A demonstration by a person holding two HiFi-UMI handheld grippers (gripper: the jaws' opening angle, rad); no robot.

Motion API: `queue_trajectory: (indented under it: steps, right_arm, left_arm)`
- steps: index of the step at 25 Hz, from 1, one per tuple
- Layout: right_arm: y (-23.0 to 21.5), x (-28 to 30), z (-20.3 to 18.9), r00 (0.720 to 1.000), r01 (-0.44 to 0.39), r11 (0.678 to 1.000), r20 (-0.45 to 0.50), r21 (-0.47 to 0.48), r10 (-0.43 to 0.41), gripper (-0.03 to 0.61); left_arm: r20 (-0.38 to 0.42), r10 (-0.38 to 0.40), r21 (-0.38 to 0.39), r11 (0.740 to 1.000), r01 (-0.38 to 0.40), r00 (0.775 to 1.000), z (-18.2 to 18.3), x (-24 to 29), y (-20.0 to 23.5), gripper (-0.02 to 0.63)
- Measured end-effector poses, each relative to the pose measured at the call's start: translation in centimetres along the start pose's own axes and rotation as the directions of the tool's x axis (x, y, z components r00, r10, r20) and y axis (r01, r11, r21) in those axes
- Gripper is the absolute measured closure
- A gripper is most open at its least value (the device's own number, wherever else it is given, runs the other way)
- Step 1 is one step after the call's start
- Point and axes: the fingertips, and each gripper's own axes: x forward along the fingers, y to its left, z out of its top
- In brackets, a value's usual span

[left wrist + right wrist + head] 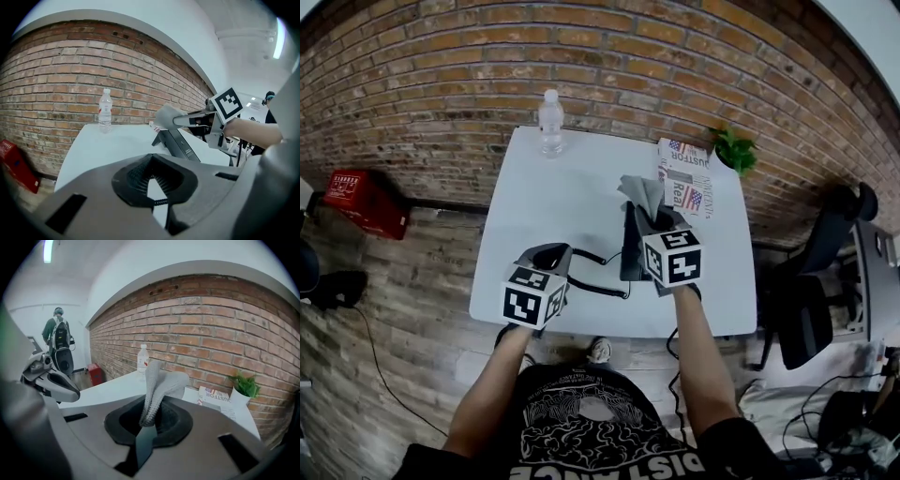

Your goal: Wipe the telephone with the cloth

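In the head view a capped clear water bottle (550, 122) stands upright at the far edge of the white table (534, 202), and a small potted plant (734, 150) sits at the far right corner beside a folded newspaper (684, 174). How much the bottle holds cannot be told. The black telephone (630, 255) stands right of centre. The left gripper (547, 270) grips its handset (542, 253) near the front edge, and the coiled cord (598, 286) trails back to the base. The right gripper (652, 219) pinches the grey cloth (642, 193) over the telephone's far end. Bare tabletop lies between bottle and handset. A brick wall (581, 56) runs behind, a red crate (358, 199) sits on the floor to the left, and an office chair (811, 300) stands well apart to the right. In the left gripper view the ribbed pads (137, 177) stand close together, with a wedge of table and the cord (159, 201) showing low between them. Ahead, the cloth (164, 116) hangs at the top of the telephone's (177, 143) sloped body, and the bottle (105, 110) is near the wall. In the right gripper view the jaws are pressed on the cloth (157, 380), which rises folded from between them. The bottle (142, 358), newspaper (213, 397) and plant (243, 384) line the wall side, the handset (61, 383) is at left, and a person (58, 333) stands far off.
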Motion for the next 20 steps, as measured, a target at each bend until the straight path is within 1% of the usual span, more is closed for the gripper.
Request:
queue_trajectory:
  steps: [4, 7, 10, 13, 16, 20]
  right_arm:
    - [0.4, 2.5, 0.2, 0.998, -0.031, 0.996, -0.058, -0.086, 0.026, 0.568]
    - [1.1, 4.2, -0.7, 0.993, -0.065, 0.992, -0.108, -0.112, 0.053, 0.568]
    - [1.8, 5.5, -1.8, 0.986, -0.097, 0.989, -0.145, -0.115, 0.080, 0.568]
    - [2.1, 6.2, -2.6, 0.981, -0.112, 0.989, -0.168, -0.098, 0.095, 0.568]
    - [2.3, 6.6, -3.6, 0.976, -0.112, 0.990, -0.197, -0.082, 0.094, 0.568]
    - [2.7, 6.6, -4.0, 0.975, -0.097, 0.991, -0.210, -0.090, 0.077, 0.568]
  left_arm:
    - [0.011, 0.028, -0.017, 0.999, -0.027, 1.000, 0.6, 0.0, 0.7, 0.607]
    - [0.011, 0.045, -0.024, 0.999, -0.045, 0.999, 0.7, 0.1, 1.2, 0.607]
    - [0.014, 0.063, -0.032, 0.998, -0.062, 0.998, 0.7, 0.0, 1.8, 0.607]
    - [0.014, 0.073, -0.035, 0.997, -0.072, 0.997, 0.5, -0.1, 2.1, 0.607]
    - [0.008, 0.074, -0.037, 0.997, -0.074, 0.997, 0.1, -0.2, 2.1, 0.607]
    - [0.000, 0.071, -0.041, 0.997, -0.071, 0.997, -0.3, -0.4, 2.1, 0.607]
